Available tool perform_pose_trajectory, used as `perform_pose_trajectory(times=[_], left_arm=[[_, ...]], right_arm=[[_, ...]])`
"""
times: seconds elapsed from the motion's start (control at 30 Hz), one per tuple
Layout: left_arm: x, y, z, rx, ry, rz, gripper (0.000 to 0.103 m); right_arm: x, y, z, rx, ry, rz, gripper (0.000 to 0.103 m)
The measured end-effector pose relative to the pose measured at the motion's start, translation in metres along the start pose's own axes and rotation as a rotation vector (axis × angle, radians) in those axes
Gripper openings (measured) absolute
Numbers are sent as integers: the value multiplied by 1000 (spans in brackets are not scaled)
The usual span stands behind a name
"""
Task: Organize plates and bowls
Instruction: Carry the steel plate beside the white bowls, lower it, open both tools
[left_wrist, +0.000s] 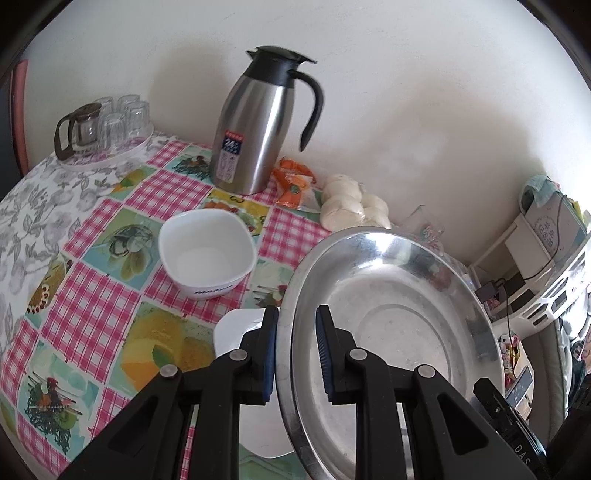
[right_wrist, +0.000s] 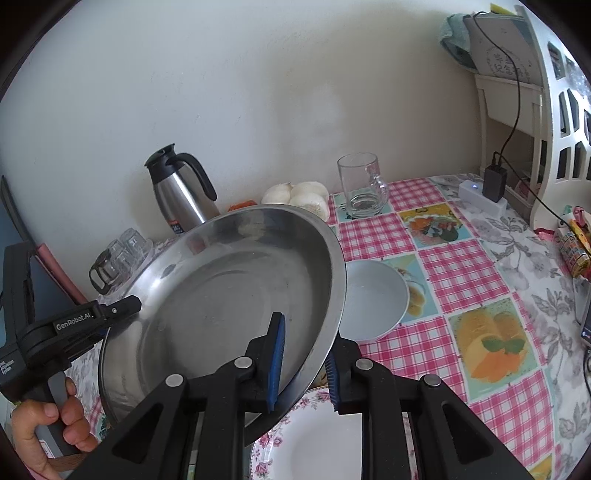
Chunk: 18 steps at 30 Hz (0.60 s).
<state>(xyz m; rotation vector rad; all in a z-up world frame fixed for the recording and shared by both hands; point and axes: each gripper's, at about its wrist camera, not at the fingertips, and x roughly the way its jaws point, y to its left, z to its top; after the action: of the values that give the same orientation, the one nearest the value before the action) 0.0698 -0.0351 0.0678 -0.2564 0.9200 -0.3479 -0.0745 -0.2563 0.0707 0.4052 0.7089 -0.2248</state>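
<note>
A large, shallow steel dish (left_wrist: 399, 325) hangs tilted above the table, held at two sides of its rim. My left gripper (left_wrist: 298, 354) is shut on the rim's left edge. My right gripper (right_wrist: 304, 369) is shut on the right edge of the same steel dish (right_wrist: 221, 295). A white square bowl (left_wrist: 207, 251) stands on the checked tablecloth beyond the left gripper, and a white plate (left_wrist: 236, 332) lies partly hidden under its fingers. In the right wrist view a round white bowl (right_wrist: 373, 295) sits just past the dish, and a floral-rimmed plate (right_wrist: 314, 443) lies beneath the gripper.
A steel thermos jug (left_wrist: 255, 125) stands by the wall, with a tray of upturned glasses (left_wrist: 110, 125) to its left and white buns (left_wrist: 351, 203) to its right. A glass mug (right_wrist: 364, 188), a charger block (right_wrist: 487, 188) and a white shelf (right_wrist: 554, 129) stand at the far right.
</note>
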Motion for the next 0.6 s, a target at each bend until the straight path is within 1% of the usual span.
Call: perform_pose_trajectory(times=[0.13, 0.23, 0.4, 0.6], left_arm=[[12, 14, -5, -10, 17, 49, 21], [23, 25, -9, -30, 48, 71, 21], [35, 38, -15, -47, 85, 99, 21], [41, 50, -17, -67, 104, 116, 21]], right_arm=[[16, 7, -8, -15, 33, 8, 23], [31, 11, -16, -23, 75, 2, 23], [46, 16, -25, -41, 109, -1, 23], [60, 22, -32, -54, 132, 0, 25]])
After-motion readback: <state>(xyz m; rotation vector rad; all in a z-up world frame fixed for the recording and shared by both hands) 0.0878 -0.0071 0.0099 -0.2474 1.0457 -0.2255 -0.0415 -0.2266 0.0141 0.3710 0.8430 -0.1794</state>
